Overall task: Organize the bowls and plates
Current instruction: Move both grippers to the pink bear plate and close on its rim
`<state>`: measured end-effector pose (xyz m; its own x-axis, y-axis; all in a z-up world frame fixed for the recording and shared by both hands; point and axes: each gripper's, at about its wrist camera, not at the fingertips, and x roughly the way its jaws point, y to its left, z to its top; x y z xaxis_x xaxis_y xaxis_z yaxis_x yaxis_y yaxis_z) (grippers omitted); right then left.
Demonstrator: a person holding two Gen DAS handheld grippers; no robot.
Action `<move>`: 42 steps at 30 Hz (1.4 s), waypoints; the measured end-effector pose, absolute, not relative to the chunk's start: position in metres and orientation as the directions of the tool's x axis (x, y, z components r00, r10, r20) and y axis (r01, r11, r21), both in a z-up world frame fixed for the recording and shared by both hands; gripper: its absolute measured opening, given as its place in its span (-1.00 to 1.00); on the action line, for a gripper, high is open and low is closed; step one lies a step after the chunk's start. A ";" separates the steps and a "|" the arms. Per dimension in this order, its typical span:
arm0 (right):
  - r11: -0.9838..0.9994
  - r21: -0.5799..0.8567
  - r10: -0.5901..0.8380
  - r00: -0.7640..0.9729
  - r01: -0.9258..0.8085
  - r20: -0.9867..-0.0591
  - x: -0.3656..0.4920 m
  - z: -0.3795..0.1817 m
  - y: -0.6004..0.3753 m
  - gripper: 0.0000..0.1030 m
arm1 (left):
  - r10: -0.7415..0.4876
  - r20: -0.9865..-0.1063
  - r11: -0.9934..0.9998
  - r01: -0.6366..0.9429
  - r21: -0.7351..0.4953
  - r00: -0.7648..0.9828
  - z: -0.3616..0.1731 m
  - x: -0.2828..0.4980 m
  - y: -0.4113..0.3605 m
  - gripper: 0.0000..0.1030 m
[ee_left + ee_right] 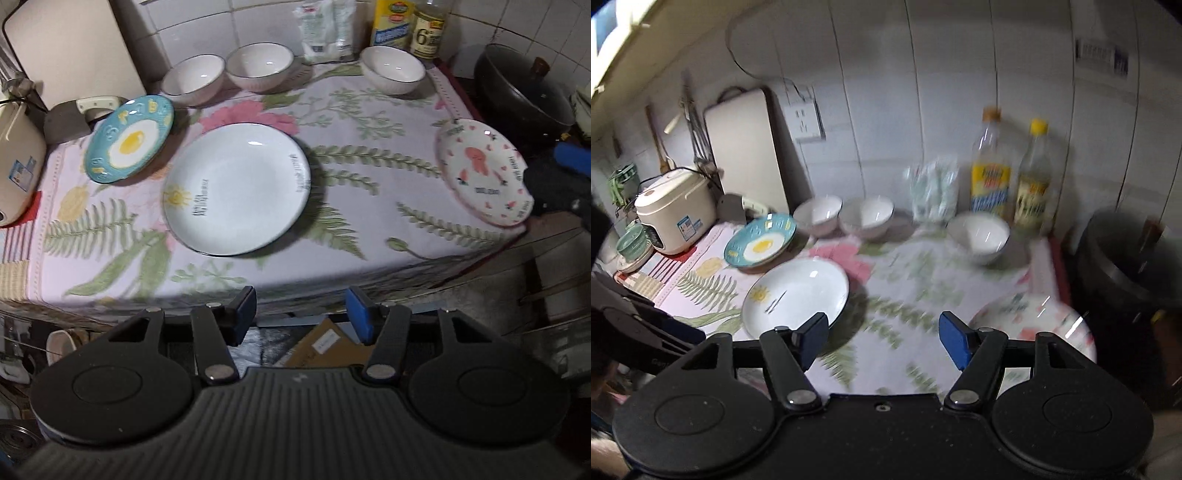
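Left gripper [301, 314] spread, nothing between the pads, hanging off the near edge of the floral cloth [369, 206], short of the white plate [236, 188]. Right gripper [884, 343] likewise apart and empty, above the cloth between the white plate and the pink plate [484, 171].

Probably the very start: nothing stacked, nothing held. Next move likely a reach in for one dish, low enough to slip a finger under a rim, then carrying it onto a matching one.

Landmark: the white plate, round, shallow, dark-rimmed, with a small sun and printed text. Teal egg plate [129, 138] just left and behind it, tilted, its far edge propped on something. Two white bowls [227, 72] side by side behind it near the tiled wall; a third bowl [393, 68] behind and right. Pink plate well to the right, overhanging the cloth's corner.
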<state>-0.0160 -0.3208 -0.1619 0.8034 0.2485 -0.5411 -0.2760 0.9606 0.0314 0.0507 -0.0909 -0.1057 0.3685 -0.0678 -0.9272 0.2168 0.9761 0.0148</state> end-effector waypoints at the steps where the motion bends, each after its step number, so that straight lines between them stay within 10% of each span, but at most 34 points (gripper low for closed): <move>1: 0.959 0.007 0.245 0.816 -0.283 -0.523 -0.021 -0.159 -0.326 0.38 | -0.067 -0.926 0.976 0.217 0.016 0.372 -0.105 0.049 -0.099 0.03; 42: 0.951 0.306 0.185 0.727 0.038 -0.662 0.035 -0.322 -0.488 0.37 | -0.175 -0.848 0.980 0.169 -0.102 0.501 -0.222 0.133 -0.273 0.25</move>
